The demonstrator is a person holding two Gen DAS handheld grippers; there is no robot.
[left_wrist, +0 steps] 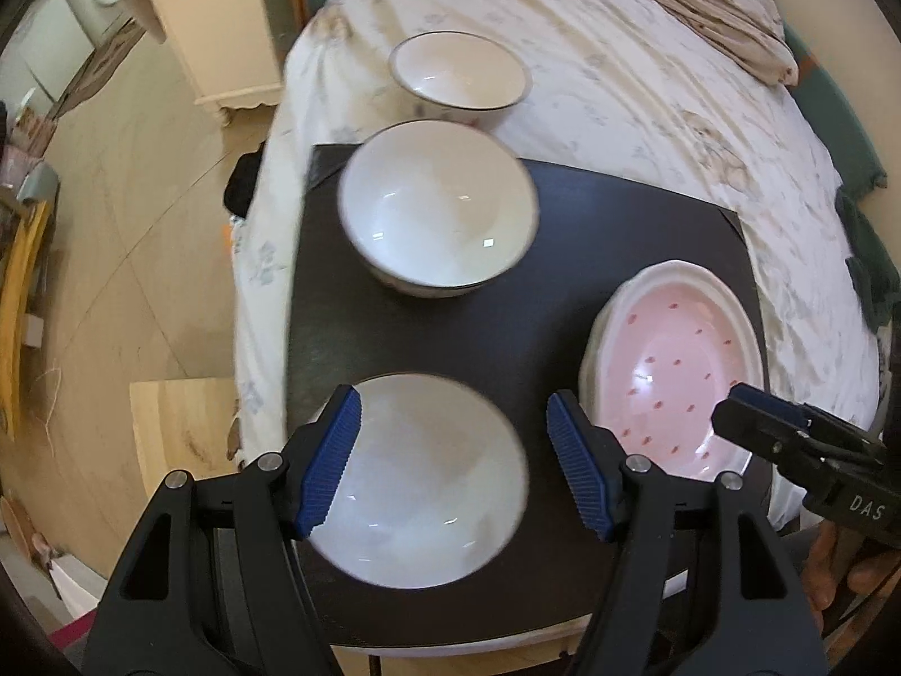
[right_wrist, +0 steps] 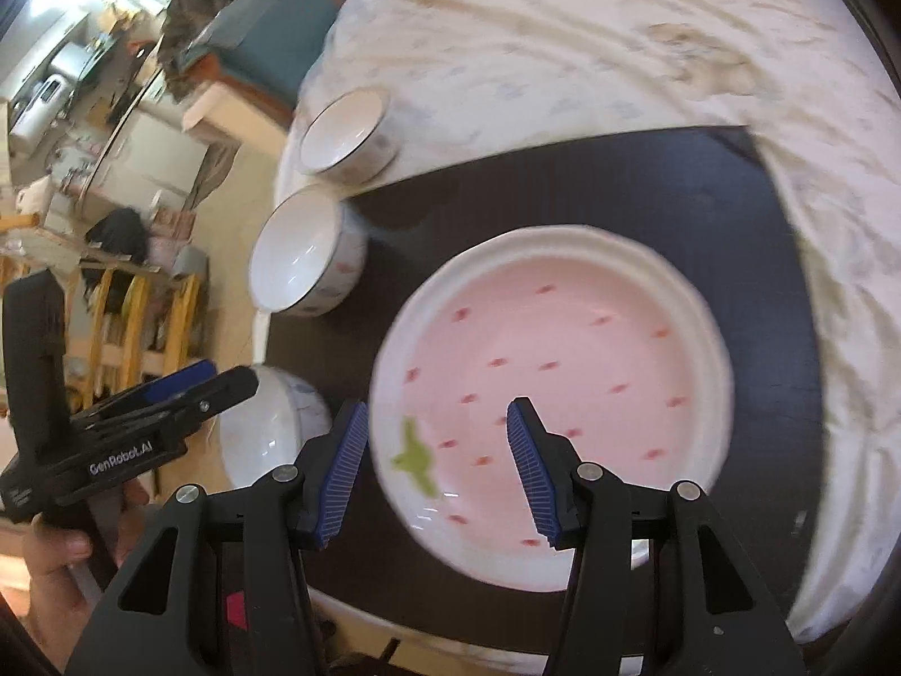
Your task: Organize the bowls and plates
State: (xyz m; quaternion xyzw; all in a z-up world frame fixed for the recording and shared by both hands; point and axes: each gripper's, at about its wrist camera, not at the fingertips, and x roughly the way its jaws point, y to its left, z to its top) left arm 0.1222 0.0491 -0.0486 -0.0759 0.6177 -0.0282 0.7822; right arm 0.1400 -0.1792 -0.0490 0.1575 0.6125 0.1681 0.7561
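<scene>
A: Where are the bowls and plates?

B: On the black mat [left_wrist: 563,214] that lies on the flowered cloth [left_wrist: 647,101]. The near bowl [left_wrist: 416,484] stands at the mat's near edge, toward its left corner. The middle bowl [left_wrist: 439,214] stands at the far left corner of the mat. The far bowl [left_wrist: 459,76] is off the mat, on the cloth just past the far edge.

A: And the plate?

B: The pink plate [right_wrist: 552,394], with small red marks and a white rim, sits at the right side of the mat. It seems to lie on other white plates, but I cannot tell how many.

A: What do the jaws hold?

B: Nothing. The left gripper [left_wrist: 453,462] hangs above the near bowl with its blue pads well apart, not touching the rim. The right gripper [right_wrist: 436,473] hangs over the near left rim of the pink plate; its jaws are parted and nothing is pressed between them.
</scene>
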